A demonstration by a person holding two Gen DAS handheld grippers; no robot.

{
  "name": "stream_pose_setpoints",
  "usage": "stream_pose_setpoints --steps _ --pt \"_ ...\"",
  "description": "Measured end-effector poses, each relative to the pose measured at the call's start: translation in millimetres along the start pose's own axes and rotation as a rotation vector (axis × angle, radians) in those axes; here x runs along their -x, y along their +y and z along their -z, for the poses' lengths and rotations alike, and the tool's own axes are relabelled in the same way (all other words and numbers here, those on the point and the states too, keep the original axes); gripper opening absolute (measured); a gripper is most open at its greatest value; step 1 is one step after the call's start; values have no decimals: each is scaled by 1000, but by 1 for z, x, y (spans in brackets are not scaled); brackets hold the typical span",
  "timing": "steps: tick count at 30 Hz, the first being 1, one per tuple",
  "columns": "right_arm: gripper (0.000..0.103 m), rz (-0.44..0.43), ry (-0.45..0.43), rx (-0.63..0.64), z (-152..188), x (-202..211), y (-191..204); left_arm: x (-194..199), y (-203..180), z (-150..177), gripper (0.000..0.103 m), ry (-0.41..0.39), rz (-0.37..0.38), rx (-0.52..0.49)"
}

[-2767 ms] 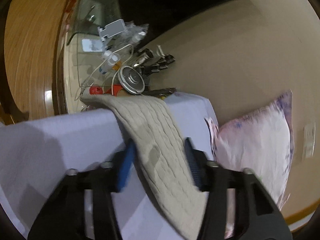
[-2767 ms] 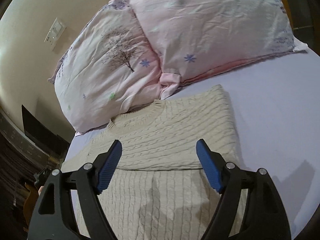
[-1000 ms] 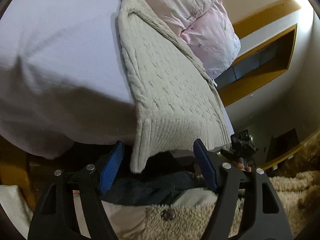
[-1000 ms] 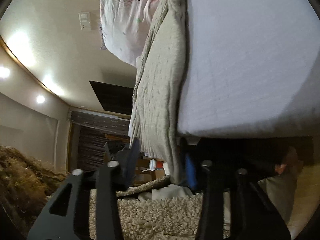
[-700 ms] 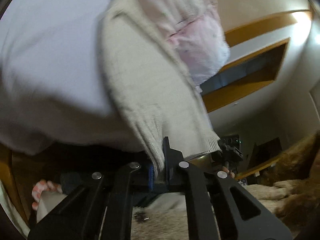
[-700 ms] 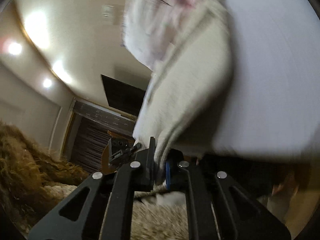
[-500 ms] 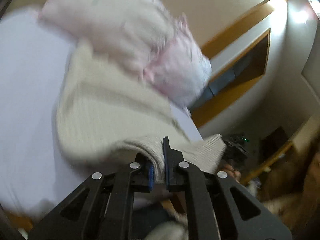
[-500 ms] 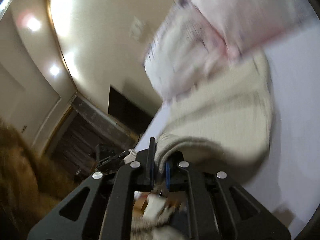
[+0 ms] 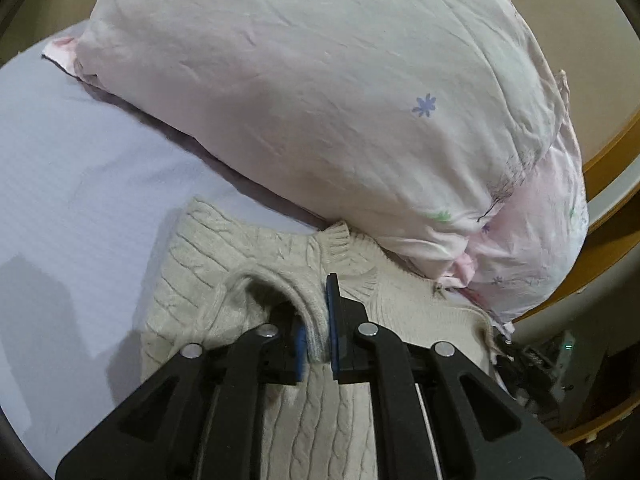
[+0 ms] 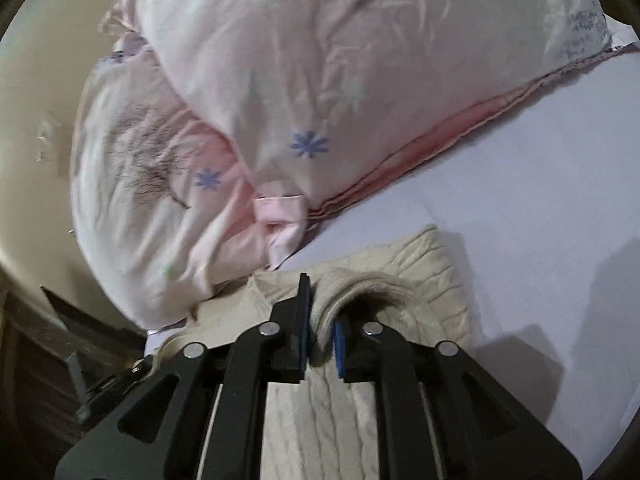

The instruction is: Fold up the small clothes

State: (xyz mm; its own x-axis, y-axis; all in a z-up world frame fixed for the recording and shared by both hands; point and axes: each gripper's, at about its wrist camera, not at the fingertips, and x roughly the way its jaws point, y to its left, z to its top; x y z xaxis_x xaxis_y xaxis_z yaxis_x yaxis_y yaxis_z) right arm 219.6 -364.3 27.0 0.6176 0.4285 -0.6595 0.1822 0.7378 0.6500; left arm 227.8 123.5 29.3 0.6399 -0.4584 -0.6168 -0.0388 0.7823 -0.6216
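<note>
sweater cream cable-knit | pillow pink w/ flowers | sheet lilac

Right gripper pinching sweater hem

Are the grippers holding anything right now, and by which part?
Both hold the cream cable-knit sweater. The left gripper and right gripper are each clamped on a bunched fold of its ribbed edge, carried up near the pink pillows.

2 wrist views, close, facing pillows, sharing sweater
</note>
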Motion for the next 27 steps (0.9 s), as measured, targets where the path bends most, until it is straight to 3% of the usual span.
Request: stream_pose_setpoints --steps 1,2,3,4,5,6,9,13,15,16,21,24,25,26,27 --pt "23 22 -19 1 -2 0 1 4 1 -1 11 3 12 3" --pt "41 48 -40 8 -3 1 3 9 1 0 23 2 16 1" --pt "73 112 -98 21 -4 8 6 20 6 3 35 -3 22 -3" --pt "89 173 -171 27 -3 17 8 33 7 4 67 -25 18 -10" --pt "98 215 -251 27 1 31 8 44 11 6 86 -51 18 -12" --pt "98 211 -335 35 4 45 8 52 13 7 88 -85 6 -13" --pt "98 133 -355 76 5 59 6 75 33 17 88 -87 -5 22" --pt "98 62 -327 84 12 62 -2 72 67 38 75 15 13 125" --pt "98 45 -303 79 14 57 -5 65 80 52 71 48 61 183" --pt "98 43 -293 80 14 54 -4 68 82 56 71 14 79 185" --pt "98 15 -243 87 21 46 -1 62 68 70 63 12 107 172" --pt "98 -20 -215 74 18 45 -3 53 61 77 49 17 89 204" --pt "98 -30 -209 69 17 46 -5 51 63 77 30 33 96 233" --pt "98 -40 -204 65 16 47 -6 50 63 77 19 40 100 258" --pt "98 -51 -201 62 14 49 -7 51 62 75 19 41 136 287"
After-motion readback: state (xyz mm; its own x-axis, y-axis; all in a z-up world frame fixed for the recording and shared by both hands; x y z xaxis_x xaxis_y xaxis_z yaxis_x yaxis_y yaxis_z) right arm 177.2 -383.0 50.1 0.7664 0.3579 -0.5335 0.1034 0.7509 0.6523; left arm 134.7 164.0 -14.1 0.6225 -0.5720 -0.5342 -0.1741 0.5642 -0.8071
